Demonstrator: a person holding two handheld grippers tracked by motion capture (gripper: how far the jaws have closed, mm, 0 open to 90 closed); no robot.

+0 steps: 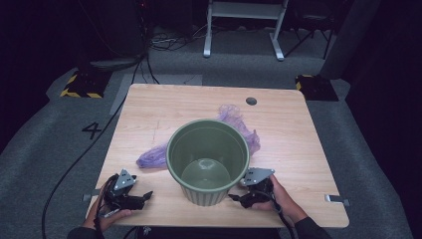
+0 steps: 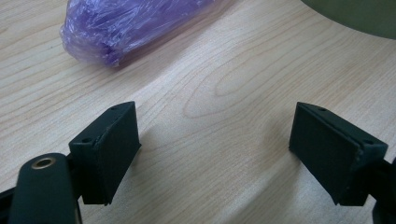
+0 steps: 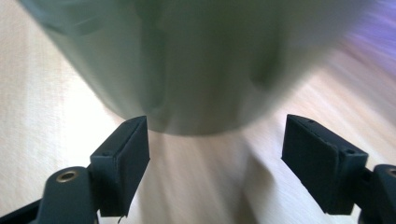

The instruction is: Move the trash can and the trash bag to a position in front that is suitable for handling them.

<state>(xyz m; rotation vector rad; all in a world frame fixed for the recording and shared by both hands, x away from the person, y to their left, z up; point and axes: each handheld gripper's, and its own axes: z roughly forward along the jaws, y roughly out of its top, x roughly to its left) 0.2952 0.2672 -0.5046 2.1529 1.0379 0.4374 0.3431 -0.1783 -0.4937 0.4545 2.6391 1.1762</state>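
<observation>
Right claw [image 3: 215,149] wide open, empty, nearing ribbed green plastic bin [image 1: 208,162]; left claw [image 2: 215,154] open, empty, near crumpled purple plastic bag [image 2: 126,25]. Approach step; next, probably grip the bin.

A bucket [image 1: 208,162] is set upright near the front of the table [image 1: 149,107], with a plastic bag [image 1: 158,155] laid behind it, reaching out to both sides.
</observation>
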